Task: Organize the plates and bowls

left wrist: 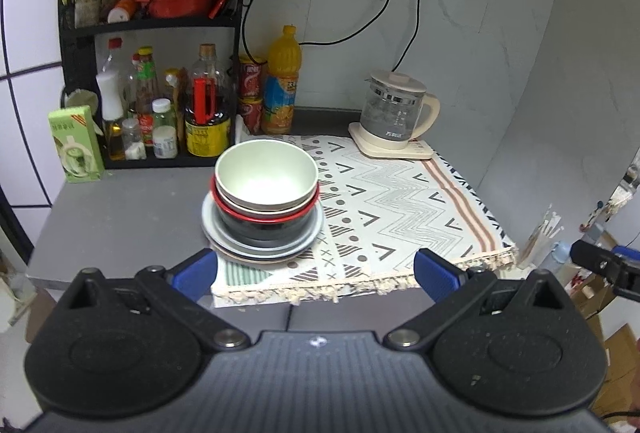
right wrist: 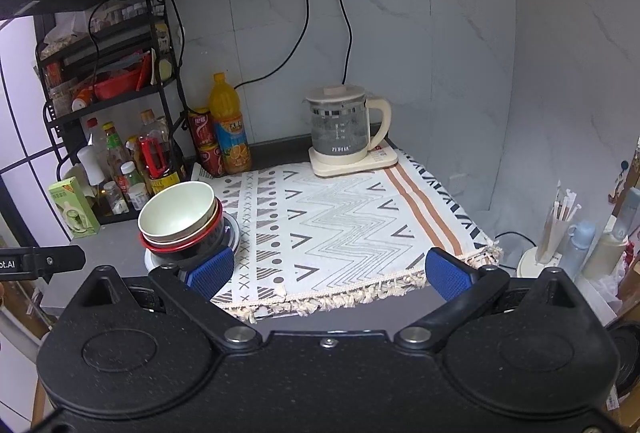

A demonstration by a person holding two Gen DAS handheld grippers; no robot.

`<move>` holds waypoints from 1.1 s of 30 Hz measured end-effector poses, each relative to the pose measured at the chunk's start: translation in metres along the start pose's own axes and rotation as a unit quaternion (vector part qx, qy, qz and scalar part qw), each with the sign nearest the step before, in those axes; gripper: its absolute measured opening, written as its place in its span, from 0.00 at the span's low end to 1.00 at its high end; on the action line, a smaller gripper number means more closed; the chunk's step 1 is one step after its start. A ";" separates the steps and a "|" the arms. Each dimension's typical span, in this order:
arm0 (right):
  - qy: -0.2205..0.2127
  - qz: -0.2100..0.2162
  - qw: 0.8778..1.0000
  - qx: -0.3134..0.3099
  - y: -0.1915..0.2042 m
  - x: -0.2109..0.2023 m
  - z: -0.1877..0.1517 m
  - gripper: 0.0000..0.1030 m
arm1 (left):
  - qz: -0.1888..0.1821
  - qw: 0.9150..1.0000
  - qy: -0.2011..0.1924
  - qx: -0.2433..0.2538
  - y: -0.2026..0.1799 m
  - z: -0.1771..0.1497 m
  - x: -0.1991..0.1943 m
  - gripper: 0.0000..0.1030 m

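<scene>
A stack of dishes stands at the left edge of the patterned mat (left wrist: 400, 201): a pale green bowl (left wrist: 266, 173) nests in a beige bowl, which sits in a black bowl with a red rim (left wrist: 264, 223), all on stacked pale plates (left wrist: 308, 237). My left gripper (left wrist: 316, 273) hovers open just in front of the stack, holding nothing. In the right wrist view the same stack (right wrist: 180, 221) is at the left, and my right gripper (right wrist: 328, 273) is open over the mat's (right wrist: 340, 225) front edge, its left finger close to the stack.
A glass kettle (left wrist: 394, 109) on a cream base stands at the mat's back right. A black rack of bottles (left wrist: 160, 113), cans and an orange juice bottle (left wrist: 282, 81) lines the back left. A green carton (left wrist: 74, 143) sits left. The grey counter (left wrist: 120, 217) extends leftward.
</scene>
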State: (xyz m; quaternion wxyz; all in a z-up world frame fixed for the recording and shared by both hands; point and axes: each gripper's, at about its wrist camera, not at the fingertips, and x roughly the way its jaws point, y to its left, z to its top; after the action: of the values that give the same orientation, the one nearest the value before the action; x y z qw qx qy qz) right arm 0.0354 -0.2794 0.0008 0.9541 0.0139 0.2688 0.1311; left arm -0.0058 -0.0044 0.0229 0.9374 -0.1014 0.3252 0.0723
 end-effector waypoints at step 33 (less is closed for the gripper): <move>-0.009 0.011 1.000 -0.015 0.003 -0.014 0.000 1.00 | 0.003 1.000 -0.009 0.016 -0.001 -0.002 -0.017 1.00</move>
State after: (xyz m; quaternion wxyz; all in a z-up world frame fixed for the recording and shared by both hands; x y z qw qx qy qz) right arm 0.0231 -0.2797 0.0080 0.9550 0.0036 0.2585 0.1454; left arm -0.0200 -0.0073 0.0328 0.9416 -0.0852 0.3180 0.0709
